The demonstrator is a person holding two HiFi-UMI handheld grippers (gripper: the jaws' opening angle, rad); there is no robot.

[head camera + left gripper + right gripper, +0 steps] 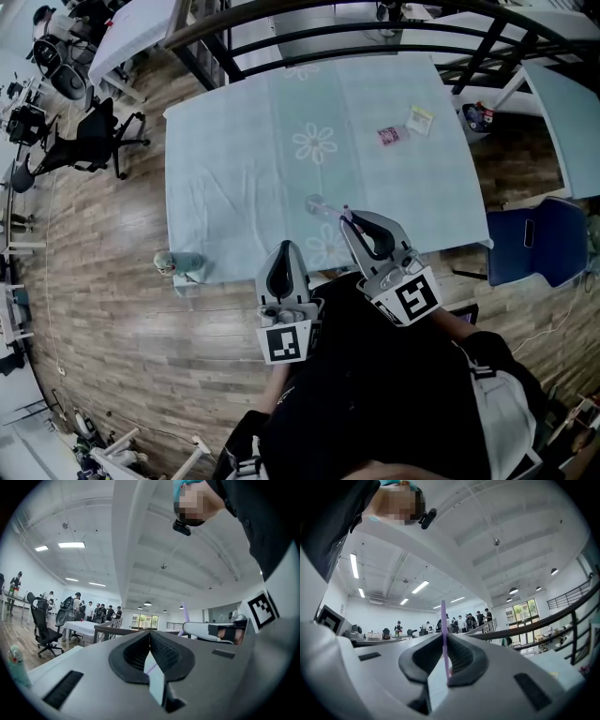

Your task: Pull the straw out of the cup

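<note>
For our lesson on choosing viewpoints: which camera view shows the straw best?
The right gripper view: the purple straw is close up, pinched between the right gripper's fingers. The left gripper view shows only its top above that gripper; the head view shows just a tiny end at the fingers.

Bright ceiling lights [355,565], fisheye warping, dark corners

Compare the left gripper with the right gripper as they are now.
The right gripper is clamped on the purple straw; the left gripper has its jaws together on nothing. The right gripper reaches over the table near the clear cup; the left gripper sits back at the table's edge. Both are shut.
</note>
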